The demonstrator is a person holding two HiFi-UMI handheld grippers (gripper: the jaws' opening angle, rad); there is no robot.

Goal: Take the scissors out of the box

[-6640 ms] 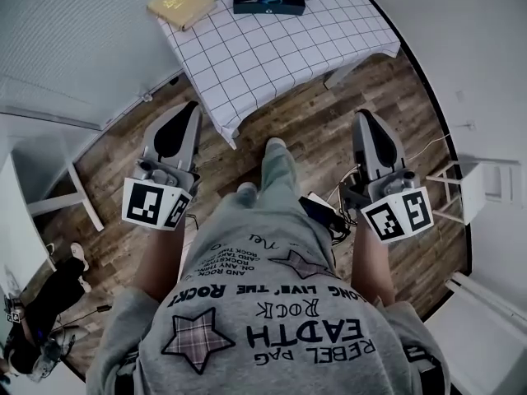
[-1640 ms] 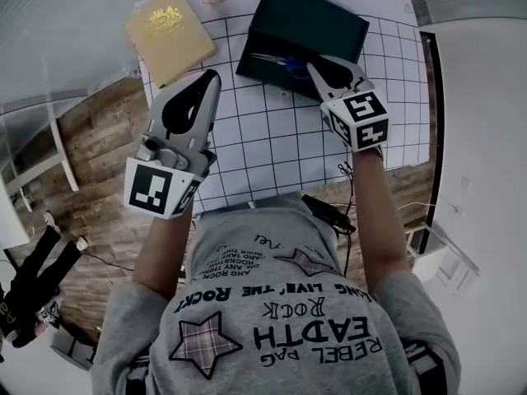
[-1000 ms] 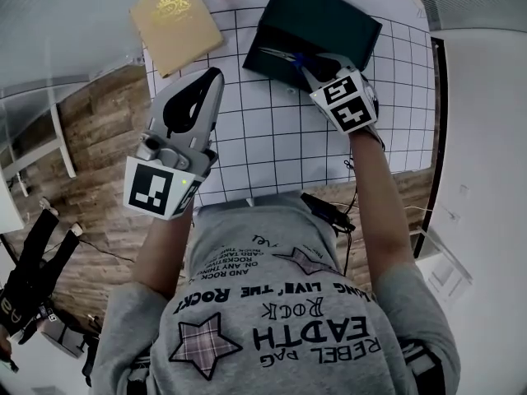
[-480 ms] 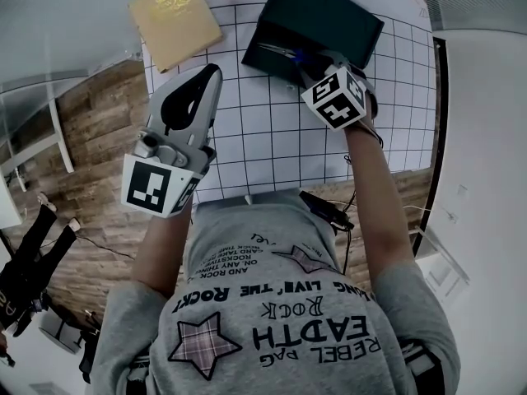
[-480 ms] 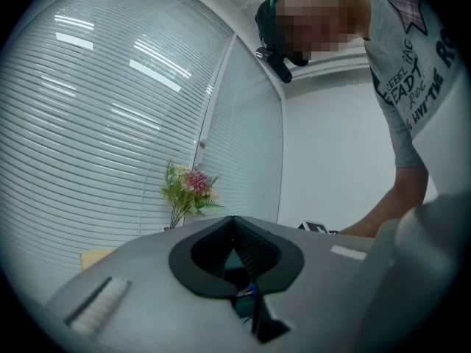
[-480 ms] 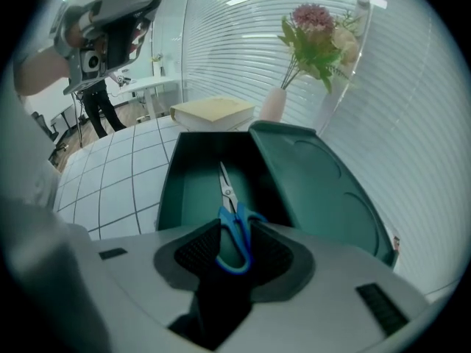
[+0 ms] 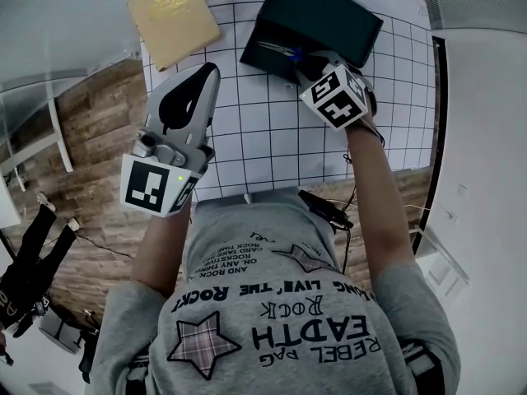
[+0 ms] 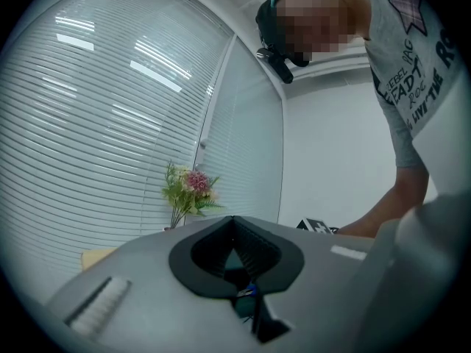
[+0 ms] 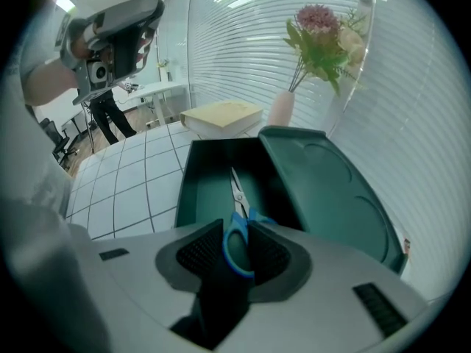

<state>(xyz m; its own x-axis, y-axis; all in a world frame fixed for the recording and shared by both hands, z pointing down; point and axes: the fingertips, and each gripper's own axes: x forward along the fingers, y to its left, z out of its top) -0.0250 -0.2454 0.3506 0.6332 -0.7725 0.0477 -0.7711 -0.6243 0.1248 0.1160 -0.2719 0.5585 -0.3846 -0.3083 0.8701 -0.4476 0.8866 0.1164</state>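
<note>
Head view first: both hand-held grippers over a grid-cloth surface [image 7: 263, 151]. Dark green box [image 7: 265, 35] at the far side, yellow book [image 7: 173, 19] off to its left, wooden floor around. Can't make out much of the scissors from up there, just a thin sliver and a dab of blue near the box's front edge.

Right gripper view way better for that. Scissors [image 9: 238, 210] not out yet, lying on the box bottom, blades pointing away, blue handle toward the camera. Right hand-held gripper [image 9: 235, 225] tilted down into the box. Jaws apart, one on each side of a handle loop, pads right up beside it, no obvious squeeze. Lid [image 9: 331, 190] swung open to the right. Also only clear here: pink flowers [image 9: 324, 31] in a pale vase [image 9: 280, 109] behind the box, blinds further back. Barely the vase's foot at the top edge of the head view.

Left hand-held gripper [image 7: 212, 72] held level, left of the box, not touching it. From its own view: jaws together at the tips, nothing clamped, just a peek of green and blue through the hole behind them. Same flowers far off, more blinds, the person's sleeve and arm on the right. No real look at the surface from there.
</note>
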